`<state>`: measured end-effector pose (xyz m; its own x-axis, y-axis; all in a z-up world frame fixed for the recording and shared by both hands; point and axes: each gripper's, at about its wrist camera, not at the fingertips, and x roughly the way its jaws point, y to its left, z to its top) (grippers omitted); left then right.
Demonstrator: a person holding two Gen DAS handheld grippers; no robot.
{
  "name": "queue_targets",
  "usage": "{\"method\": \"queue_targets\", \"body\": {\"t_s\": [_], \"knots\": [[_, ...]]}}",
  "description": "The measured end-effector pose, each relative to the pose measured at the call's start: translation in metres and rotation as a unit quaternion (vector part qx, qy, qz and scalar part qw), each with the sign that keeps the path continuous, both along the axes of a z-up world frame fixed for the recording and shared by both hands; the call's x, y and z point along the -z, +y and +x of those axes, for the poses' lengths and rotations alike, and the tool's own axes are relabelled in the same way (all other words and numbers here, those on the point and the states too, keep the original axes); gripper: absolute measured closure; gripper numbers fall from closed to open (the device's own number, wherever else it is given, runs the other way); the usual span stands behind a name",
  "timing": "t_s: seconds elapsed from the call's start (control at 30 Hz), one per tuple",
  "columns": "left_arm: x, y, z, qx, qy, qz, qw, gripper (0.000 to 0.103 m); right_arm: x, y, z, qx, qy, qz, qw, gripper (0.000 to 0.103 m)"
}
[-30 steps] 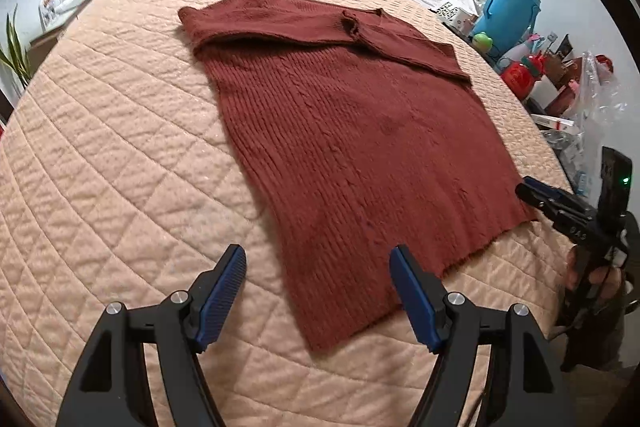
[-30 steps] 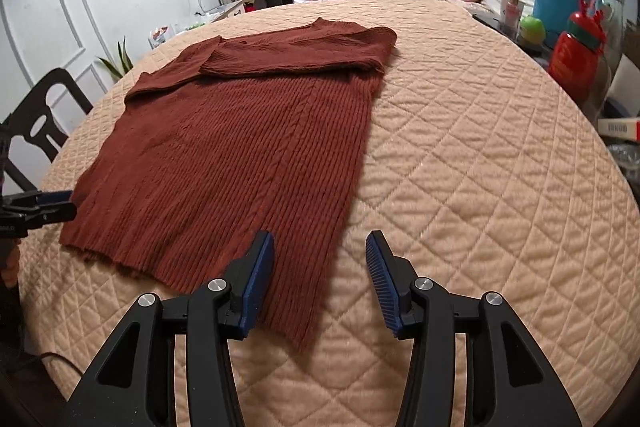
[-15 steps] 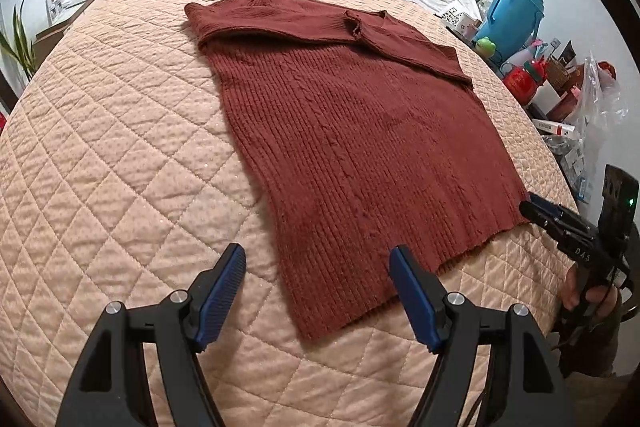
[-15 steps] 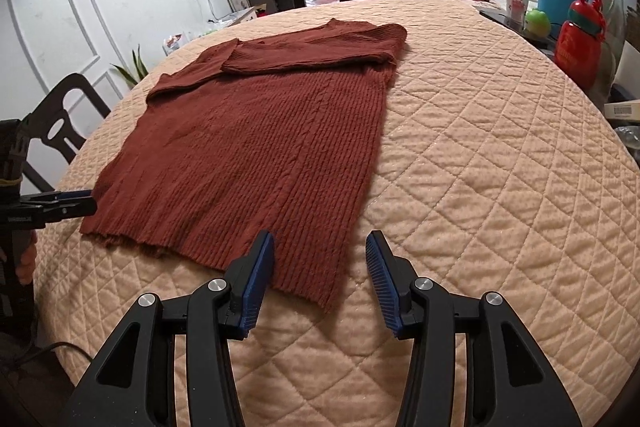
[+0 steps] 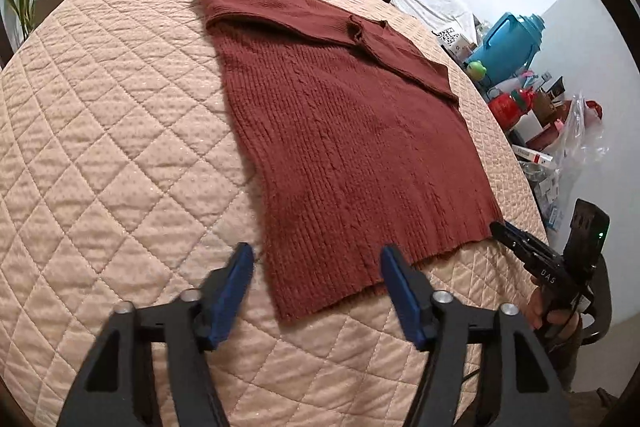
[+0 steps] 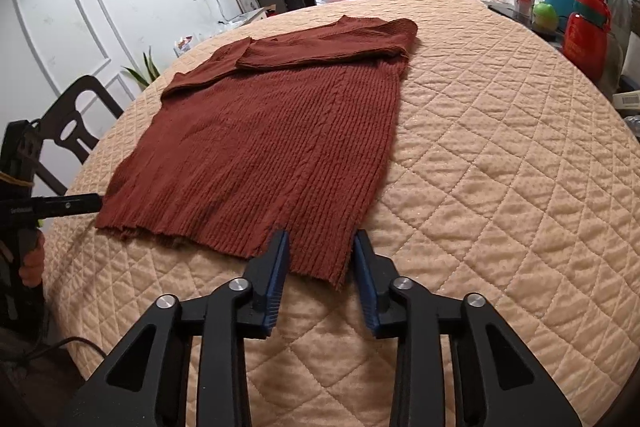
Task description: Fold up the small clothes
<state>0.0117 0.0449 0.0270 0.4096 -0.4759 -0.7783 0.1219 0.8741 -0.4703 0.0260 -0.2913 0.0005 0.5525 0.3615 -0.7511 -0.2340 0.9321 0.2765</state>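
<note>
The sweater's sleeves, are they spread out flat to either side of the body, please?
No: the sweater has both sleeves folded inward across its chest on the quilted table.

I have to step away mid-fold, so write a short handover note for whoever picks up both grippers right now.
Left gripper: jaws closing around the near left hem corner of the sweater, pads not yet pressing.
Right gripper: jaws closing around the near right hem corner, not yet clamped.
Sweater: flat on the quilted table cover, hem toward you, collar at the far end.
Done: both sleeves folded across the top.
Left: finish both pinches, probably carry the hem up toward the collar, then smooth the fold.
</note>
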Motion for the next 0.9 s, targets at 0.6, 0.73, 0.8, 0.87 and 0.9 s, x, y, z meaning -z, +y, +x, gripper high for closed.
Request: {"method": "queue_targets", "body": {"t_s": [0.6,0.73,0.8,0.87,0.9], "knots": [[0.005,0.003,-0.001,-0.011,0.02,-0.045,0.9987,0.069,0.002,-0.006,-0.001,-0.002,0.003,0.04,0.999,0.072],[0.006,0.001,0.0,-0.012,0.022,-0.034,0.9991,0.084,0.002,-0.006,-0.001,0.0,0.003,0.04,0.999,0.072],[0.009,0.0,0.001,-0.006,0.031,-0.043,0.9986,0.096,0.001,-0.005,-0.001,-0.001,0.002,0.037,0.999,0.073],[0.012,0.0,0.0,-0.013,0.031,-0.051,0.9981,0.096,0.001,-0.004,-0.001,0.002,0.001,0.03,1.0,0.076],[0.012,0.0,0.0,-0.013,0.028,-0.053,0.9981,0.096,0.001,-0.004,-0.001,0.004,0.001,0.028,1.0,0.084]]}}
